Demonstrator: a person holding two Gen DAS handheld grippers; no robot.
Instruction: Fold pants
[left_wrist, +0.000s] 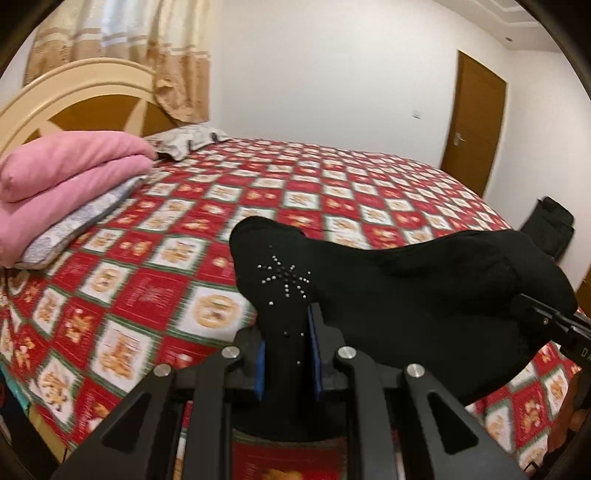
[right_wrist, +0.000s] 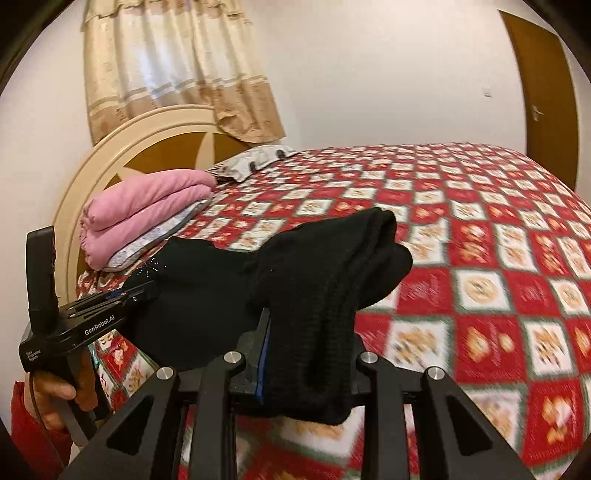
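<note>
Black pants (left_wrist: 406, 295) with a rhinestone star hang stretched between both grippers, lifted above the bed. My left gripper (left_wrist: 289, 354) is shut on one end of the pants, the cloth pinched between its blue pads. In the right wrist view my right gripper (right_wrist: 310, 354) is shut on a thick bunched fold of the pants (right_wrist: 332, 280), which drapes over its fingers. The left gripper (right_wrist: 146, 288) shows at the left of that view, held by a hand (right_wrist: 55, 395) with a red sleeve. The right gripper (left_wrist: 532, 310) shows at the right edge of the left wrist view.
The bed carries a red checked cover (left_wrist: 258, 177). Folded pink bedding (left_wrist: 66, 173) lies on pillows by the cream headboard (left_wrist: 74, 88). A curtain (right_wrist: 166, 66) hangs behind it. A brown door (left_wrist: 472, 125) and a black bag (left_wrist: 550, 225) stand past the bed's far side.
</note>
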